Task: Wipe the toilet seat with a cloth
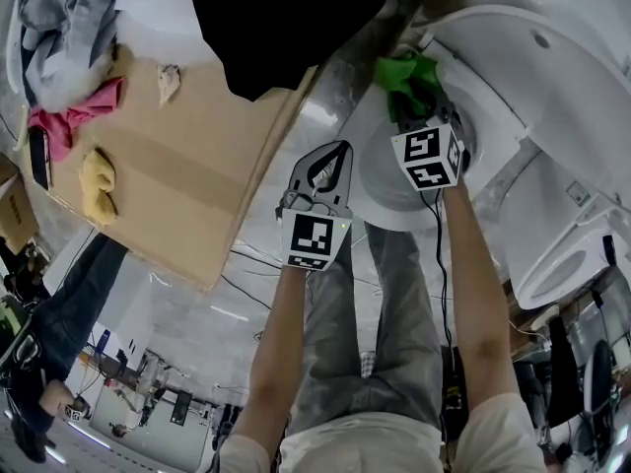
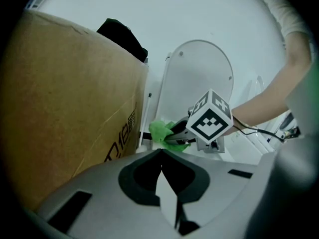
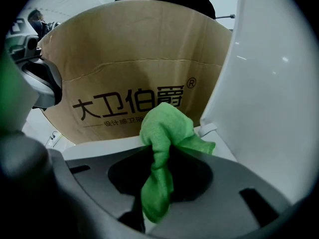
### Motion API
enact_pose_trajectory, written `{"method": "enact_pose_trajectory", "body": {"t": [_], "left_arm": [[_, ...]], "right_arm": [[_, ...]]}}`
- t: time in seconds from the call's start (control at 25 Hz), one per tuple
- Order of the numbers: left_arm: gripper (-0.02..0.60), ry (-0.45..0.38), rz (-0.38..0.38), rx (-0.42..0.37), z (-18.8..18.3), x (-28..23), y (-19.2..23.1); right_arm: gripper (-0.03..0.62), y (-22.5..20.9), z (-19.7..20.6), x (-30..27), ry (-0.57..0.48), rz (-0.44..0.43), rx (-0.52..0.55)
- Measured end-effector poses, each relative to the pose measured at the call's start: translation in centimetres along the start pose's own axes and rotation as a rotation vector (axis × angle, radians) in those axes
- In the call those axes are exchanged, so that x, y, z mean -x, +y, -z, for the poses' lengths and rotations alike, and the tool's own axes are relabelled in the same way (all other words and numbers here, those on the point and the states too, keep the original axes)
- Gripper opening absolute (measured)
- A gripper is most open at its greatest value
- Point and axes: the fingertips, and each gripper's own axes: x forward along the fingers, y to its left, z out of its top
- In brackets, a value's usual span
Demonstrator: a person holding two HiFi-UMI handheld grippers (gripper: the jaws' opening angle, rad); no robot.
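Right gripper view showed the right gripper [image 3: 155,185] clamped on a green cloth [image 3: 167,126] at the rear edge of the toilet seat [image 3: 99,151], close to a cardboard box [image 3: 134,59]. The left gripper [image 1: 335,154] hung near the seat's edge, jaws together and empty.

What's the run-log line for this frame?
right tongs: shut on green cloth, at toilet seat rear | left tongs: shut, empty | lid: raised
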Motion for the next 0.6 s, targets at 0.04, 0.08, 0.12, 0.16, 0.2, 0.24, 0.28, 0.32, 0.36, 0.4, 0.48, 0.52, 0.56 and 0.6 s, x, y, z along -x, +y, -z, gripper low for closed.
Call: {"method": "enact_pose_trajectory", "body": {"t": [0.04,0.08,0.12,0.16,0.2,0.24,0.28,0.32,0.36,0.4,0.48,0.52,0.56,0.6], "left_arm": [[0.012,0.0,0.0,0.001,0.1,0.3,0.1],[0.012,0.0,0.001,0.003,0.3,0.5,0.1],[0.012,0.0,0.0,0.005,0.5,0.8,0.2],[0.012,0.0,0.0,0.006,0.7,1.0,0.3],[0.012,0.001,0.0,0.007,0.9,1.2,0.3],[0.012,0.003,0.0,0.007,1.1,1.3,0.3],[0.012,0.005,0.001,0.009,1.3,1.5,0.3],[0.012,0.007,0.001,0.01,1.6,1.7,0.3],[0.012,0.01,0.002,0.013,1.8,1.8,0.2],[0.012,0.011,0.002,0.015,2.1,2.0,0.2],[0.012,0.014,0.004,0.018,2.5,2.3,0.2],[0.012,0.016,0.006,0.019,2.6,2.4,0.1],[0.012,0.017,0.009,0.021,2.8,2.5,0.1],[0.012,0.017,0.011,0.022,3.0,2.7,0.0]], "right_arm": [[0.095,0.3,0.1,0.0,0.002,-0.001,-0.003],[0.095,0.6,0.2,0.0,0.004,-0.002,-0.007],[0.095,0.9,0.3,0.0,0.007,-0.003,-0.011],[0.095,1.2,0.4,0.0,0.009,-0.005,-0.015],[0.095,1.4,0.4,0.1,0.01,-0.006,-0.018],[0.095,1.5,0.5,0.1,0.011,-0.008,-0.02],[0.095,1.7,0.5,0.1,0.013,-0.009,-0.022],[0.095,2.0,0.6,0.2,0.014,-0.011,-0.025],[0.095,2.2,0.7,0.2,0.015,-0.012,-0.027],[0.095,2.4,0.8,0.3,0.016,-0.013,-0.03],[0.095,2.9,0.9,0.3,0.019,-0.015,-0.039],[0.095,3.1,0.9,0.2,0.02,-0.014,-0.044],[0.095,3.3,1.0,0.2,0.022,-0.014,-0.048],[0.095,3.4,1.1,0.3,0.023,-0.013,-0.052]]}}
